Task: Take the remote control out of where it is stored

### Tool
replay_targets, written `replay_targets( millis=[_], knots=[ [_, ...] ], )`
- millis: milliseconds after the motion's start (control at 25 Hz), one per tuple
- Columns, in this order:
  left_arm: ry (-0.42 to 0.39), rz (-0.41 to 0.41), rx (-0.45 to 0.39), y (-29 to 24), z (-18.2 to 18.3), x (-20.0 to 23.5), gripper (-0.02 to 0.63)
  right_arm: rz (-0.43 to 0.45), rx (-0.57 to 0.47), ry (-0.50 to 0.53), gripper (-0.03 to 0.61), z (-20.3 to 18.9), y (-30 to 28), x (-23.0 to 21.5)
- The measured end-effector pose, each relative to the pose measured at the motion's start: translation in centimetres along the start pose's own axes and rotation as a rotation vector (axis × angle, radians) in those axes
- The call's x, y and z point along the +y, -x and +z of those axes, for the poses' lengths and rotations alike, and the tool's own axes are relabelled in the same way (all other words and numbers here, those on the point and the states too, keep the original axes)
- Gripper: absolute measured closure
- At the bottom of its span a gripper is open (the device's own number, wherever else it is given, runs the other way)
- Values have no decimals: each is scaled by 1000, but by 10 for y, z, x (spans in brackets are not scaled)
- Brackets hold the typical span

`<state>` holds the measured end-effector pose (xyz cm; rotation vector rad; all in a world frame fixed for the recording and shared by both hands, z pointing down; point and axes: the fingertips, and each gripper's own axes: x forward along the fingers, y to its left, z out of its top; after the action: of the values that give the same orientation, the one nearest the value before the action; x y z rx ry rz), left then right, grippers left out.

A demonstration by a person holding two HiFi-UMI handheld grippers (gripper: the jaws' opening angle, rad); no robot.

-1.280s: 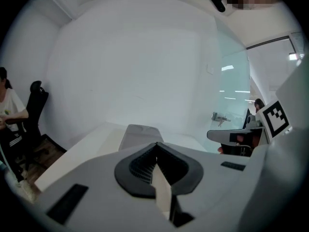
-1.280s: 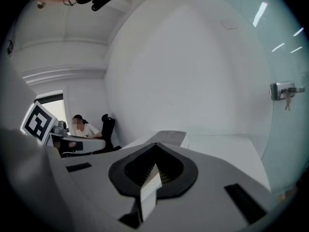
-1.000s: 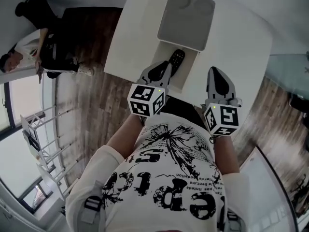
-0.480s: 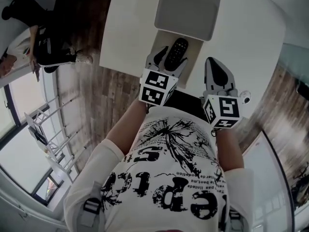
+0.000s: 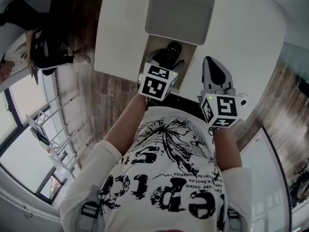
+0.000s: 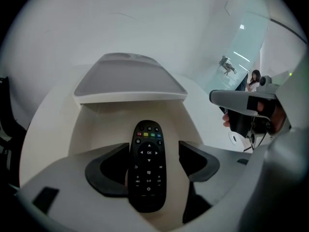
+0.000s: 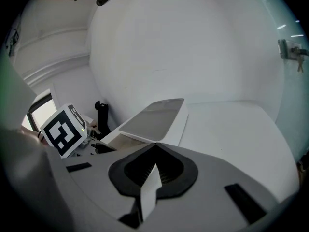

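A black remote control (image 5: pixel 170 52) lies lengthwise in an open cream recess (image 5: pixel 190 64) in the white table, buttons up. A grey lid (image 5: pixel 181 11) stands behind the recess. My left gripper (image 5: pixel 166 63) reaches down into the recess. Its jaws have just been opening and now stand wide on either side of the remote control (image 6: pixel 148 166), with a gap at each pad. My right gripper (image 5: pixel 211 64) hovers over the table to the right of the recess, jaws shut on nothing. In the right gripper view its tips (image 7: pixel 154 148) meet in front of the lid (image 7: pixel 152 117).
The white table (image 5: pixel 241 28) stretches away behind and right of the recess; its near edge (image 5: pixel 104 66) drops to a wooden floor. A person (image 5: pixel 46 47) stands on the floor at the far left. A metal rack (image 5: pixel 43 134) stands by the window.
My left gripper has gone forward and down into the recess and its jaws have opened around the remote. The right gripper has sunk a little toward the table.
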<state>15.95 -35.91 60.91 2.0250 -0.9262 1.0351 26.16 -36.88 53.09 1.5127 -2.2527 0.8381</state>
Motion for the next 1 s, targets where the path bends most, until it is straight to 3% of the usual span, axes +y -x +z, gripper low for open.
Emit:
replay_targets(
  millis=[160, 400, 800, 880, 1000],
  knots=[
    [-21, 43, 9, -10, 0, 7, 308, 3, 11, -16, 585, -2, -6, -5],
    [-161, 120, 23, -17, -11, 5, 308, 3, 20, -22, 584, -3, -6, -14],
    [-149, 133, 26, -16, -8, 11, 311, 5, -13, -24, 586, 11, -3, -13],
    [-155, 143, 25, -14, -5, 12, 344, 8, -18, -20, 584, 15, -2, -11],
    [-150, 109, 33, -14, -8, 7, 347, 6, -28, -10, 584, 16, 3, -11]
  ],
)
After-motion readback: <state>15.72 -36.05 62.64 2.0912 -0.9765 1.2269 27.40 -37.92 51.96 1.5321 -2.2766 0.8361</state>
